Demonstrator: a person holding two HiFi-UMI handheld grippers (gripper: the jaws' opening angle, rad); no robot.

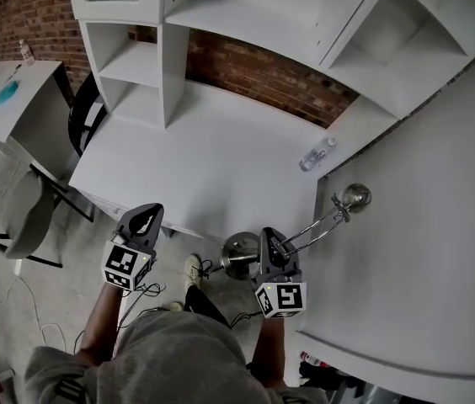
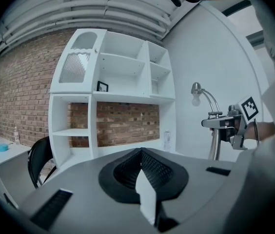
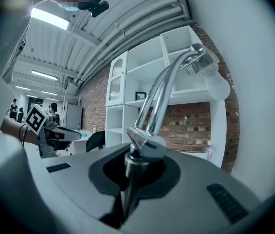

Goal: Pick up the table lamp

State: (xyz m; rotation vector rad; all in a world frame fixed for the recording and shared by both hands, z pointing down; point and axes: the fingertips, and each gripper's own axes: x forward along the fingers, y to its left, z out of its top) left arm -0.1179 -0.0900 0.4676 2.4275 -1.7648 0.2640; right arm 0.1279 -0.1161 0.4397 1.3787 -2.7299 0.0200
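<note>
The right gripper (image 3: 129, 167) has its jaws clamped on the table lamp (image 3: 163, 89), low on its chrome stem just under the elbow joint. The left gripper (image 2: 142, 177) has its jaws pressed together on nothing, at the lower left of the head view. In that view the lamp sits lower centre, its round base (image 1: 241, 254) hanging past the near edge of the white desk (image 1: 204, 154) and resting on no surface. The pick-up therefore looks done, with at most a carry left.
</note>
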